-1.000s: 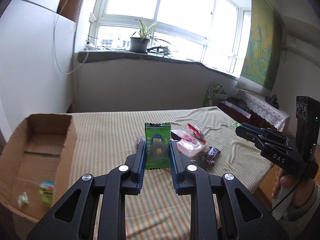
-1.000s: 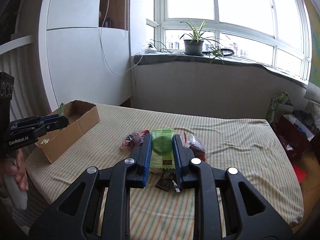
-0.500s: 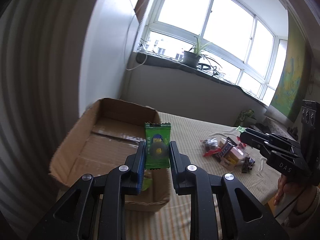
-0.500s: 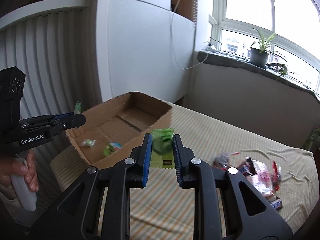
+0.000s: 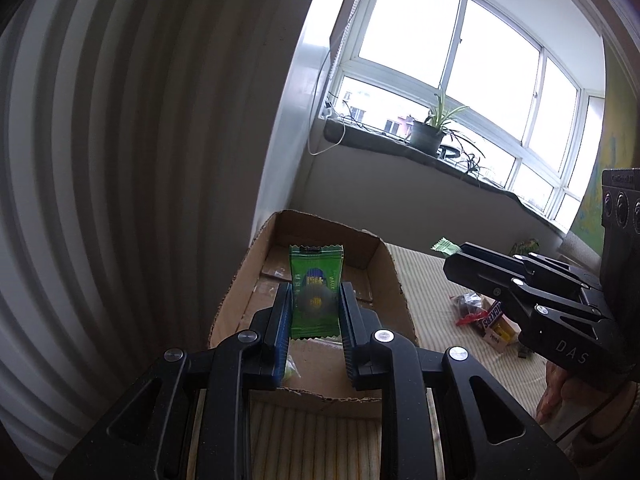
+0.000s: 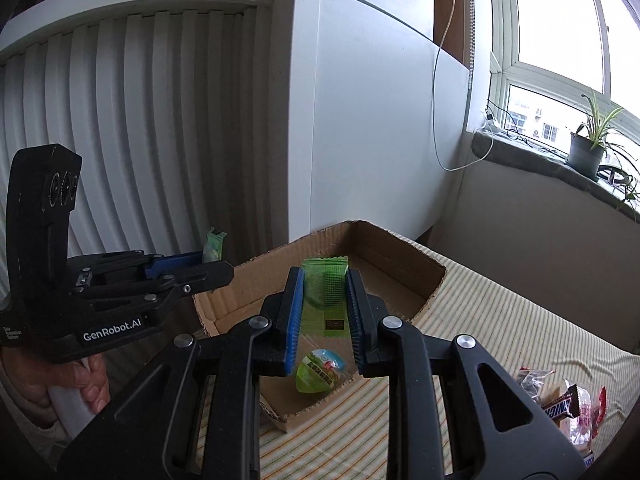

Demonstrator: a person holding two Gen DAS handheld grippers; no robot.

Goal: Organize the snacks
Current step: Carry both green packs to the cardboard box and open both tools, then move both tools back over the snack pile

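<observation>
While both grippers hang at frame centre over the open brown cardboard box [image 5: 390, 280], left gripper [image 5: 314, 312] clamps a green foil sachet [image 5: 316, 292]; right gripper [image 6: 324, 304] clamps a translucent green packet [image 6: 325, 296]. Light, crinkly, slippery: mid-body hold suits.

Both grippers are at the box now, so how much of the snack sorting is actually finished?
Done: a round green snack already lies in the cardboard box. In hand: the left gripper and right gripper each clamp a green packet over it. Left: release both, then clear the snack pile on the striped cloth.
</observation>
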